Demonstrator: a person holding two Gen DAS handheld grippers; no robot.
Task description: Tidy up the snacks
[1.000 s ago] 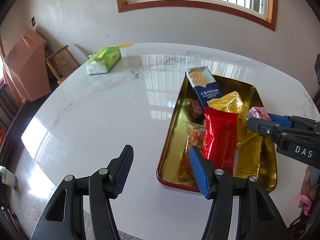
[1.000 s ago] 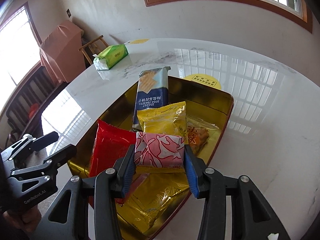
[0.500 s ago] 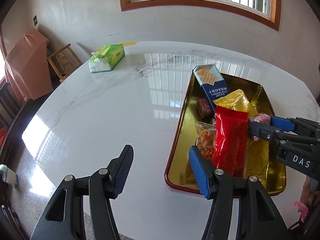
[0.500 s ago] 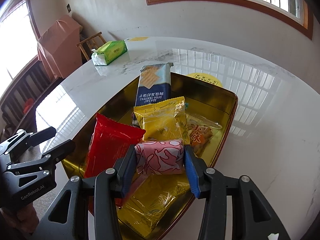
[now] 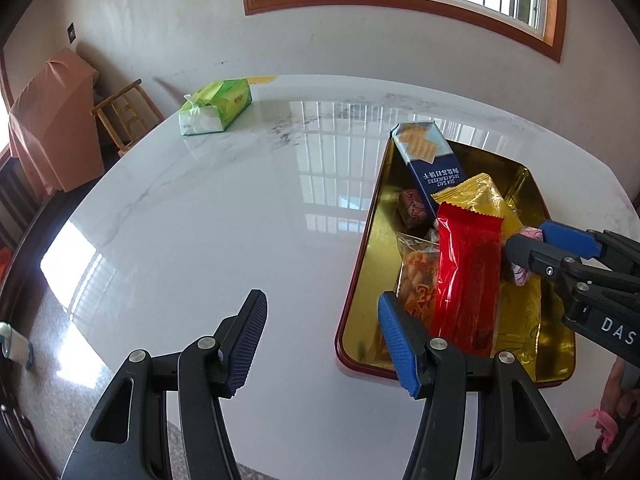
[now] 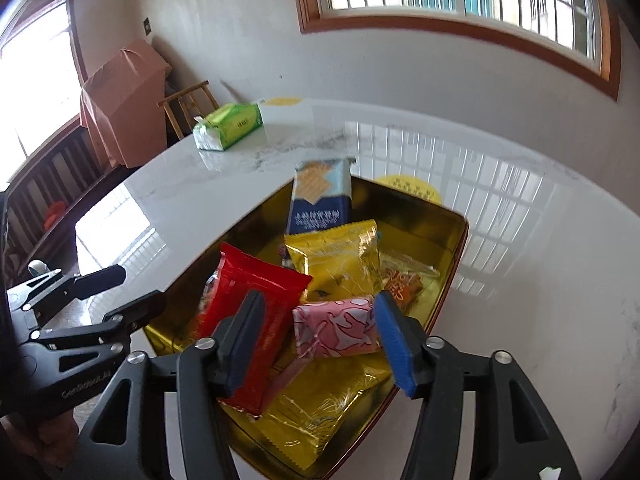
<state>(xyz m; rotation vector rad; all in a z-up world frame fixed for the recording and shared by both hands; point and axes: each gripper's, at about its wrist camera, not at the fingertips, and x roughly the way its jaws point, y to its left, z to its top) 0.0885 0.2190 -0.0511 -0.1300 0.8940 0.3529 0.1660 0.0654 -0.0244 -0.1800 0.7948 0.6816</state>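
On the white surface (image 5: 208,220), one gold tray (image 6: 452,240) holds six snack packets; the right gripper (image 6: 316,336) fingers have just spread, freeing one pink packet (image 6: 336,326). Left gripper (image 5: 320,336) fingers spread, empty.

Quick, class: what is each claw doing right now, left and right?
Left claw: open, holding nothing, over the table.
Right claw: jaws just opened; pink snack packet lies released between them.
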